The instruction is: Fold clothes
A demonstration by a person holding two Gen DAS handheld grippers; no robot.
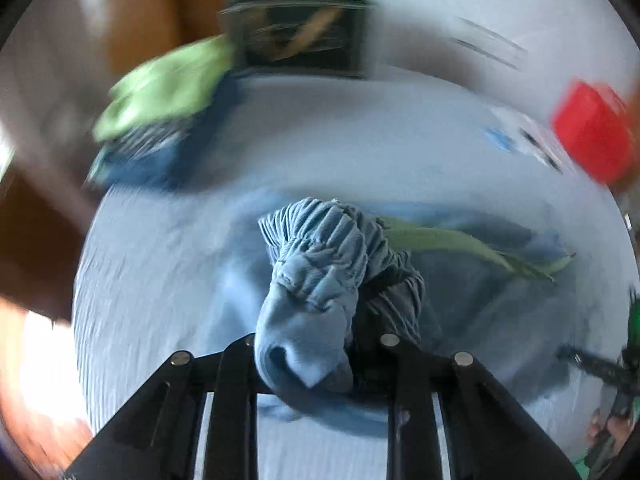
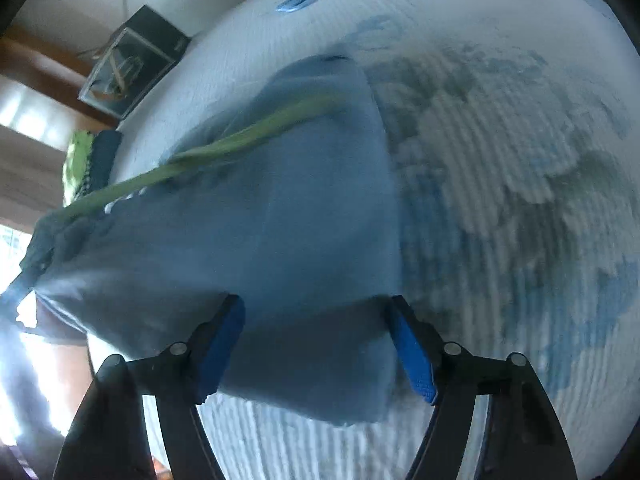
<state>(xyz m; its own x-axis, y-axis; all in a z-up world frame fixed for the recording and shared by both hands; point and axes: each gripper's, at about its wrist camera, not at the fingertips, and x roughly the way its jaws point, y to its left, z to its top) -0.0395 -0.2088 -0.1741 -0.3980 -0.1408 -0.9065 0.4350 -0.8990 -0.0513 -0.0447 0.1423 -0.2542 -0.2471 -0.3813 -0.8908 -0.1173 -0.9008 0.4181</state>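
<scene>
The bed (image 2: 500,160), covered in a pale ribbed spread with a blue-grey pattern, fills both views. On it lies the blue garment (image 2: 260,220), the thing being folded: in the right wrist view it spreads from the centre out to nine o'clock, a green stripe (image 2: 224,148) running along it toward ten o'clock. A pile of clothes (image 1: 160,112), green on top and dark blue beneath, sits at the bed's edge at ten o'clock in the left wrist view, just beside a dark box (image 1: 304,36) at twelve. A red object (image 1: 592,132) shows blurred at two o'clock.

The left gripper (image 1: 320,360) is clenched on a bunched, ribbed end of the garment, probably a cuff or hem, at six o'clock. The right gripper (image 2: 316,344) stands released, its blue pads (image 2: 224,344) either side of a folded corner of the garment without visibly pinching it.

The risks, as I judge them: the left grip holds a crumpled wad, not a flat edge, so pulling could drag the cloth askew and crease the fold. If the right jaws close short, they may catch only the top layer, and the fold beneath would slide open.
</scene>
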